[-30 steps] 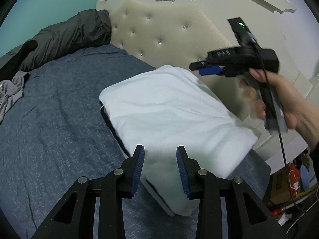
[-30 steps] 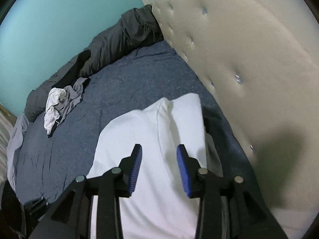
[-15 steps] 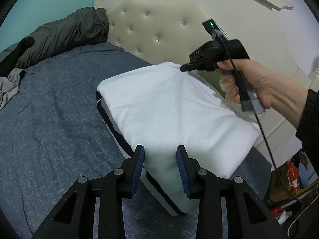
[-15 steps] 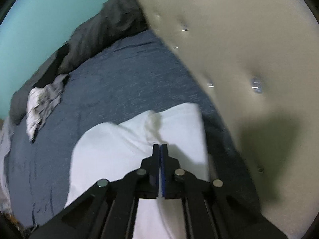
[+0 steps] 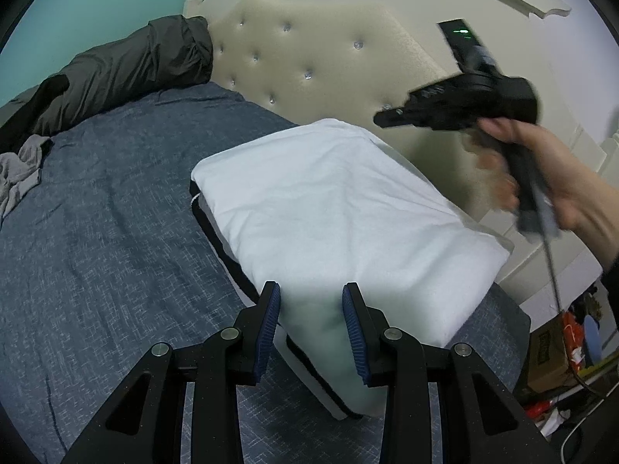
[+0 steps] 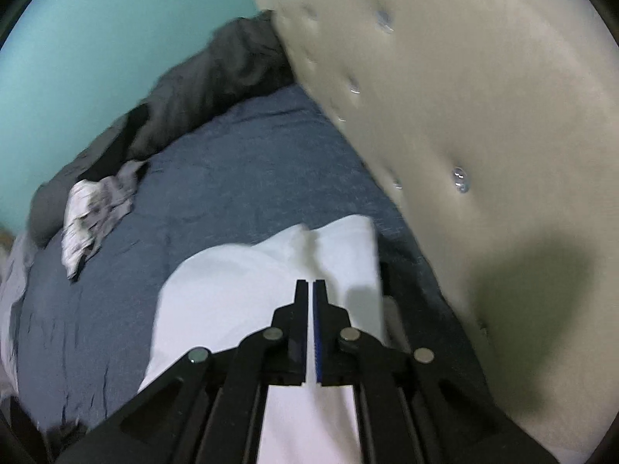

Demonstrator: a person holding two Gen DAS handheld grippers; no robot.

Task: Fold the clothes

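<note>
A folded white garment [image 5: 340,208] lies on a pillow with dark trim [image 5: 228,259] near the head of the bed. My left gripper [image 5: 311,290] hovers open over the garment's near edge, with white cloth showing between its blue pads. A hand holds my right gripper [image 5: 383,120] in the air above the garment's far corner, apart from the cloth. In the right wrist view that gripper [image 6: 312,282] is shut with nothing between its fingers. Below it the white garment [image 6: 240,294] shows a small raised pucker near its far edge.
The blue bed cover [image 5: 96,232] stretches left. A cream tufted headboard [image 5: 309,50] rises close behind the pillow. A dark duvet [image 5: 116,69] is bunched at the far side, with a crumpled grey garment [image 6: 96,208] beside it. Floor clutter [image 5: 561,348] lies beyond the bed's right edge.
My right gripper went from open to shut at the garment's far corner, then rose clear of the cloth. The left gripper stayed open and barely moved.
</note>
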